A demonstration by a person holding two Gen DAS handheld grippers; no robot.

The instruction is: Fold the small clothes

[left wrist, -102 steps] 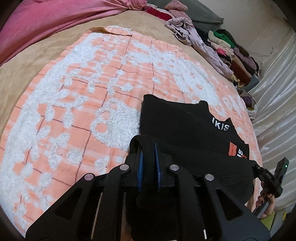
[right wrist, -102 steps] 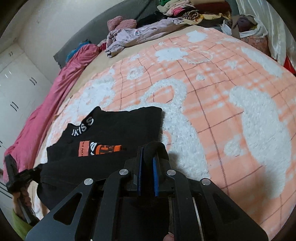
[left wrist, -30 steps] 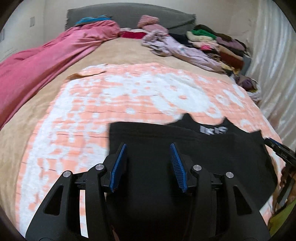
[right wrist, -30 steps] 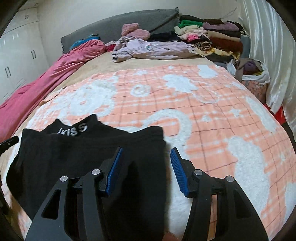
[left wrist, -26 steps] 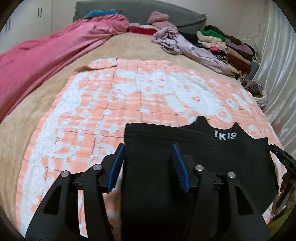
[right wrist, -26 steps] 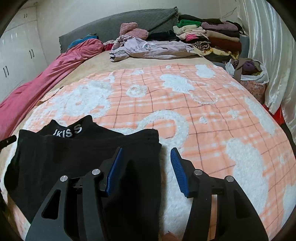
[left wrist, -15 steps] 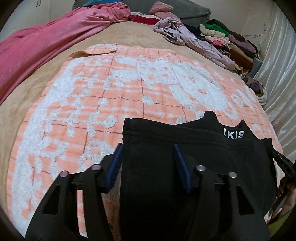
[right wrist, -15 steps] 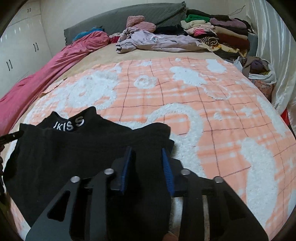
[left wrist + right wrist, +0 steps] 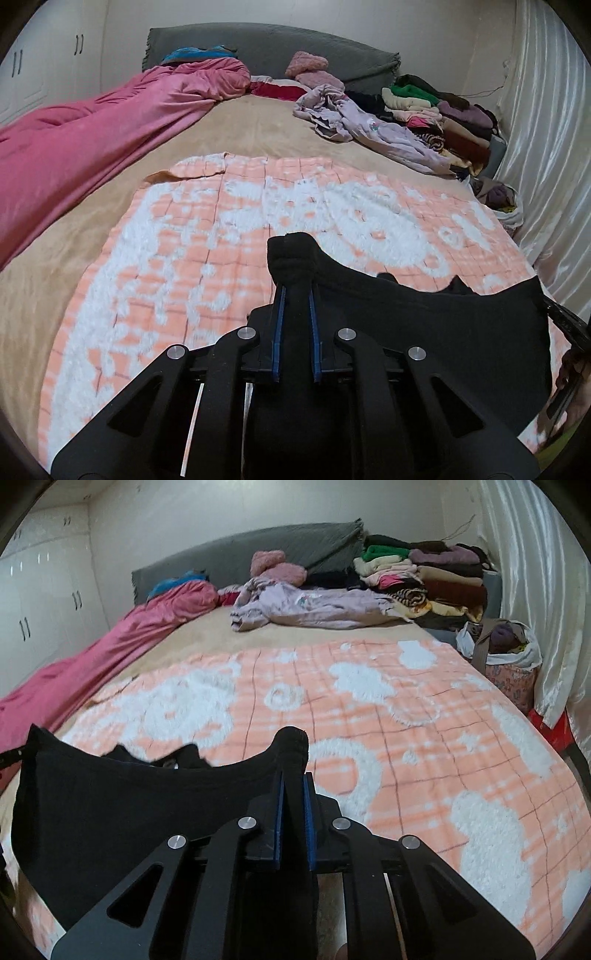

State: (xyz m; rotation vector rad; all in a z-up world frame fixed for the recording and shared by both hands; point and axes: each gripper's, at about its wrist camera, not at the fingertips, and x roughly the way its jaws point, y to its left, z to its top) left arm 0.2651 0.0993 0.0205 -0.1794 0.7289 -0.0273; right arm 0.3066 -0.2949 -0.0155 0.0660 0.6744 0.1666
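A small black garment is stretched between both grippers above the orange-and-white blanket. My left gripper is shut on its left corner, where a bunch of black cloth pokes out past the blue pads. In the right wrist view my right gripper is shut on the other corner of the black garment. The cloth sags in a curve between the two grips. Its printed collar is mostly hidden behind the raised edge.
A pink duvet lies along the left side of the bed. Loose lilac clothes and a stack of folded clothes sit near the grey headboard. A bag of clothes stands at the bed's right side by the curtain.
Both grippers were open over the flat garment; they have shut on its two near corners and lifted that edge off the blanket. The views have tilted up toward the headboard.
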